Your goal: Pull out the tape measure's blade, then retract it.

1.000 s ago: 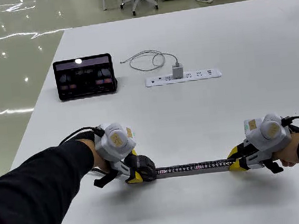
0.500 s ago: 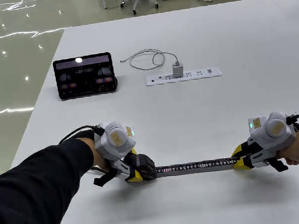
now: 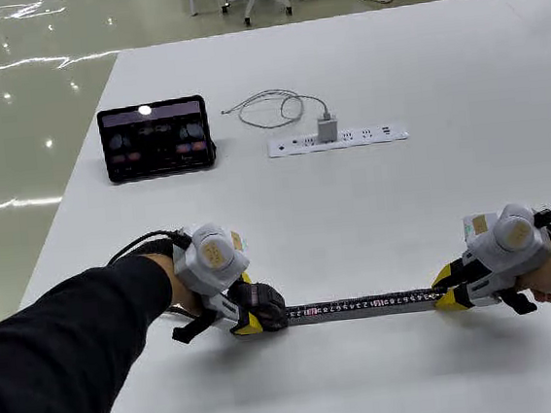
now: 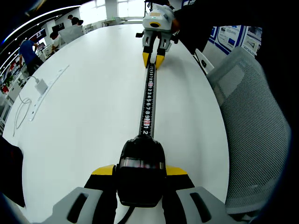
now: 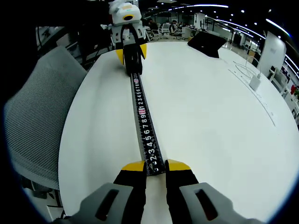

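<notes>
Right claw [image 3: 445,288], pinching the blade [image 3: 363,304], has drawn farther from left claw [image 3: 251,304] clamping the tape measure [image 3: 269,308].

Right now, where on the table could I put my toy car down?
The table is bare between the power strip and the blade, and right of the strip. Crowded around the tablet and cable.

White workbench [image 3: 403,214], glossy greenish floor [image 3: 10,86], grey mesh chair [image 4: 252,121]
</notes>
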